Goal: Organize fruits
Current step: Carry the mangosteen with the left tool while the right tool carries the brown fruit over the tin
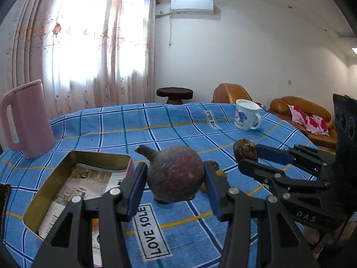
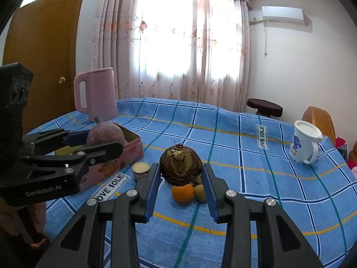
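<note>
**Both claws clamped on fruit above a blue checked tablecloth**

Nearest the lens in the left wrist view, the left gripper (image 1: 174, 178) has its blue pads pressed against both sides of a round purple fruit with a stubby stem (image 1: 175, 175), held just above the cloth. In the right wrist view the right gripper (image 2: 181, 178) is closed the same way on a brown, husky round fruit (image 2: 181, 166), also lifted off the surface. Under it, on the cloth, sit an orange (image 2: 182, 193) and a small yellow-green fruit (image 2: 200, 192), touching or nearly so.

Just left of the purple fruit lies an open pink tin box (image 1: 55, 185) with printed paper lining its bottom. A small cream-topped jar (image 2: 140, 170) stands beside the box's near corner.

The table is covered by a blue plaid tablecloth (image 1: 178, 122) with "LOVE SOLE" labels. A pink kettle (image 1: 28, 118) stands at the far left, a white mug with blue print (image 1: 246, 115) at the far right.

Beyond the table: sheer floral curtains (image 2: 178, 33) over a bright window, a wall air conditioner (image 1: 191, 6), a dark round stool (image 1: 174, 93), an orange-brown sofa (image 1: 301, 116) with a pink floral cushion, and a wooden door (image 2: 44, 51).
</note>
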Action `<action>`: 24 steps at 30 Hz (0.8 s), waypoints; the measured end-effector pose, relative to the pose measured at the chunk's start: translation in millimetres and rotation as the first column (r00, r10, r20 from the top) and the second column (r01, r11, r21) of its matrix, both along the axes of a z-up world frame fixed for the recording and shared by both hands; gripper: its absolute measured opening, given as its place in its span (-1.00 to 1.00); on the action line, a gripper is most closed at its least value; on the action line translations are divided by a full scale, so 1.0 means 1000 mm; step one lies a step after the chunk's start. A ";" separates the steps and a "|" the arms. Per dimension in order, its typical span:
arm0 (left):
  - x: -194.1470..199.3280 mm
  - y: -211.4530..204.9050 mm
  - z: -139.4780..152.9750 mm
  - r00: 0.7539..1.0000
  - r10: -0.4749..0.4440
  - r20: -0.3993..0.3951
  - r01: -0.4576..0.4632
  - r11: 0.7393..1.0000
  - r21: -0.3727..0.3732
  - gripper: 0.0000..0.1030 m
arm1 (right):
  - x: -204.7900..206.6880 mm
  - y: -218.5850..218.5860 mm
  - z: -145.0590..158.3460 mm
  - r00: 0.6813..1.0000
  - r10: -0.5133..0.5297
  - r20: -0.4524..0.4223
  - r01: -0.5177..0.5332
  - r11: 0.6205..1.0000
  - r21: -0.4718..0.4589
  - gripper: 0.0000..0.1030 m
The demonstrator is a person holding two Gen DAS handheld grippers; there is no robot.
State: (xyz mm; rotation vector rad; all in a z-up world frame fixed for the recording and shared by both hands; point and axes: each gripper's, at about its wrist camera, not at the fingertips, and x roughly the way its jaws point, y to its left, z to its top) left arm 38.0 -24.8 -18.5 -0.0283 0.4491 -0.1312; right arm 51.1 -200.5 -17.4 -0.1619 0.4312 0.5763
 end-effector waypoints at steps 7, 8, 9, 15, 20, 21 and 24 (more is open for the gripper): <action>-0.005 0.012 0.005 0.999 0.028 0.017 -0.028 1.000 -0.003 0.02 | -0.002 0.011 0.007 0.999 0.027 0.020 -0.027 1.000 0.008 -0.23; -0.005 0.013 0.005 0.999 0.031 0.020 -0.031 1.000 -0.005 0.02 | -0.002 0.013 0.008 0.999 0.030 0.024 -0.030 0.999 0.010 -0.23; -0.006 0.016 0.006 0.999 0.038 0.024 -0.038 0.999 -0.005 0.02 | -0.003 0.015 0.009 0.999 0.034 0.030 -0.034 0.999 0.012 -0.23; -0.010 0.025 0.008 0.997 0.066 0.041 -0.066 0.998 -0.006 0.02 | -0.005 0.027 0.015 0.997 0.062 0.053 -0.063 0.998 0.018 -0.23; -0.013 0.033 0.009 0.995 0.088 0.048 -0.088 0.996 -0.010 0.02 | -0.005 0.037 0.017 0.995 0.082 0.058 -0.083 0.996 0.018 -0.23; -0.013 0.035 0.010 0.995 0.091 0.048 -0.090 0.996 -0.011 0.02 | -0.005 0.038 0.017 0.995 0.085 0.059 -0.086 0.996 0.017 -0.23; -0.016 0.040 0.010 0.993 0.103 0.050 -0.103 0.995 -0.015 0.02 | -0.006 0.043 0.017 0.993 0.098 0.059 -0.099 0.995 0.015 -0.23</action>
